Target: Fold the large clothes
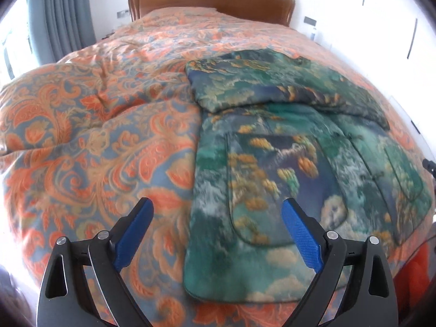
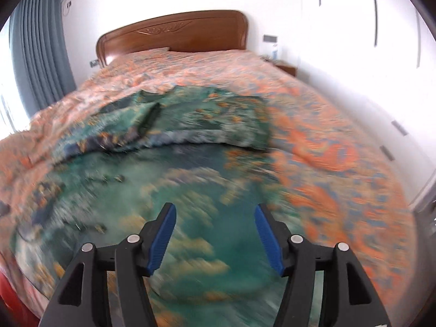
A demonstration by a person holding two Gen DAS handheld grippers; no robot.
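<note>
Two tongs, left (image 1: 218, 207) and right (image 2: 215, 212), are hanging spread apart and empty as we are looking over the green printed garment (image 1: 272, 150), lying half folded on the orange bedspread (image 1: 95, 136), headboard (image 1: 209, 0) beyond.

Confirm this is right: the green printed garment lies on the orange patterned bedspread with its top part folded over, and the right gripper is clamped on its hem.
Not quite. The right gripper is open, with nothing between its pads, as the right wrist view shows. The rest holds: the green printed garment lies on the orange patterned bedspread, top part folded over.
</note>
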